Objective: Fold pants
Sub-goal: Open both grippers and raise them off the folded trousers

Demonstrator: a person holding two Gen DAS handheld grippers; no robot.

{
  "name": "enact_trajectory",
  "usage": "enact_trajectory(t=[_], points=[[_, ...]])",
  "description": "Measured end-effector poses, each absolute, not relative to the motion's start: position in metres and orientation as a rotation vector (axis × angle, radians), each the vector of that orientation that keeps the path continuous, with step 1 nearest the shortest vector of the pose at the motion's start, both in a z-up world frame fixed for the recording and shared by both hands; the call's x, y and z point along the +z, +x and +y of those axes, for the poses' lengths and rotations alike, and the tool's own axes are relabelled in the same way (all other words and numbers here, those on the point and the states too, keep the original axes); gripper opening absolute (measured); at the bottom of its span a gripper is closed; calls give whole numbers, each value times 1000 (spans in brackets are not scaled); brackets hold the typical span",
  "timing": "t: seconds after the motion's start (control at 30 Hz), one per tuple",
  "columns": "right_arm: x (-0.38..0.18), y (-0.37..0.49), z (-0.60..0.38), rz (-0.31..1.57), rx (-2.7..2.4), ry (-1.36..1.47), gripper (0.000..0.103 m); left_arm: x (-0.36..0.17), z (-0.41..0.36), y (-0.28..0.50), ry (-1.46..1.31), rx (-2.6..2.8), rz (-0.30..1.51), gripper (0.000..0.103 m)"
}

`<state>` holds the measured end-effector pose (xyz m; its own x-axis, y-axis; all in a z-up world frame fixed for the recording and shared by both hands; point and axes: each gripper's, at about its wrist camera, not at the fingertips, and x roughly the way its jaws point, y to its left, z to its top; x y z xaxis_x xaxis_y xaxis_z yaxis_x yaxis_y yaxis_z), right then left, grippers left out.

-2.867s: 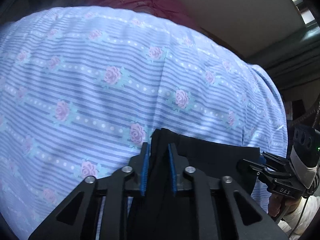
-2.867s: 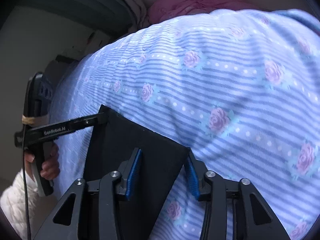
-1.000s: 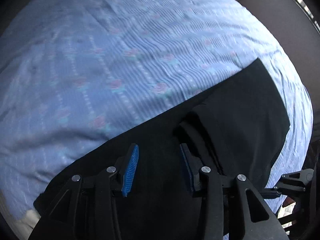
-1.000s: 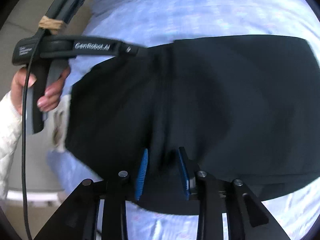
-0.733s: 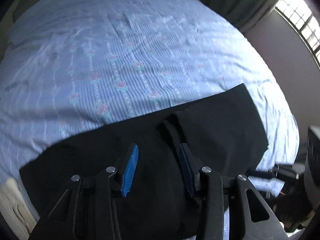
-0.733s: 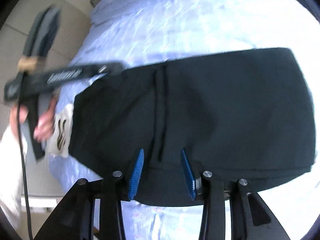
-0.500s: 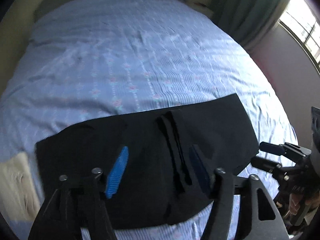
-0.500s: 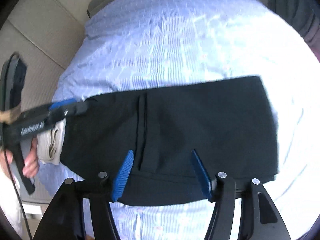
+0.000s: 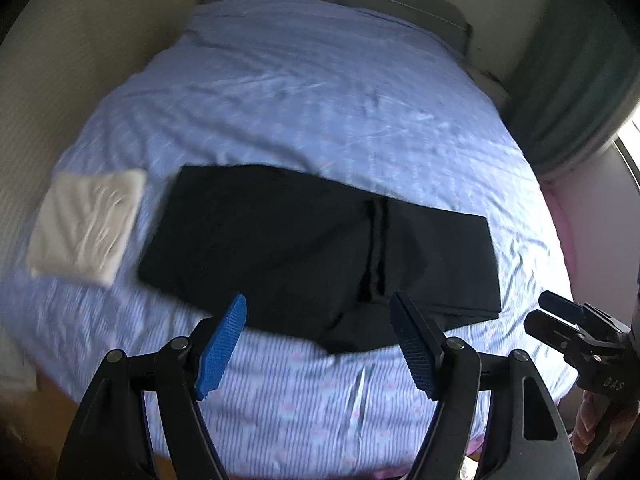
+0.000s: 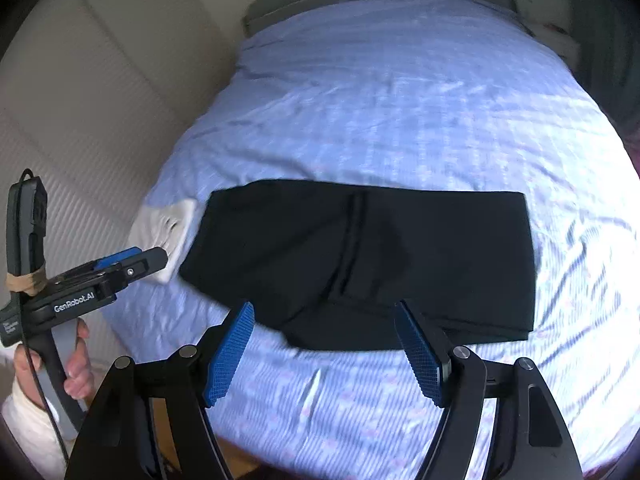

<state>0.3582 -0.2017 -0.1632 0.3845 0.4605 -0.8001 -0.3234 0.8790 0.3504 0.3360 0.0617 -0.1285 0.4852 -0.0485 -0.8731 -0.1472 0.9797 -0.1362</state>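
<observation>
Now above the bed (image 9: 320,92), clear of the cloth: left gripper (image 9: 320,344) with blue pads spread wide, holding nothing; right gripper (image 10: 326,346) likewise wide apart and empty. Black pants (image 9: 320,240) folded into a flat rectangle on the blue striped sheet, near its front edge. Folded white cloth (image 9: 86,222) just beside the pants' left end.
</observation>
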Motion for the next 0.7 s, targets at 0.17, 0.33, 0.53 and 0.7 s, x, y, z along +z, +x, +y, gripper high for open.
enact_trajectory(t=[0.17,0.33,0.53,0.7], points=[[-152,329,-185,1043,543,106,74,-130,81,293,-297,115,1057,80],[-148,306,-160,1052,525,129,76,-140,112,263,-305,129,1079,80],[-147,287,-104,1046,507,88,76,-149,175,255,-299,105,1083,80],[-154,280,-52,1071,451,120,76,-162,233,265,-288,14,1104,80]])
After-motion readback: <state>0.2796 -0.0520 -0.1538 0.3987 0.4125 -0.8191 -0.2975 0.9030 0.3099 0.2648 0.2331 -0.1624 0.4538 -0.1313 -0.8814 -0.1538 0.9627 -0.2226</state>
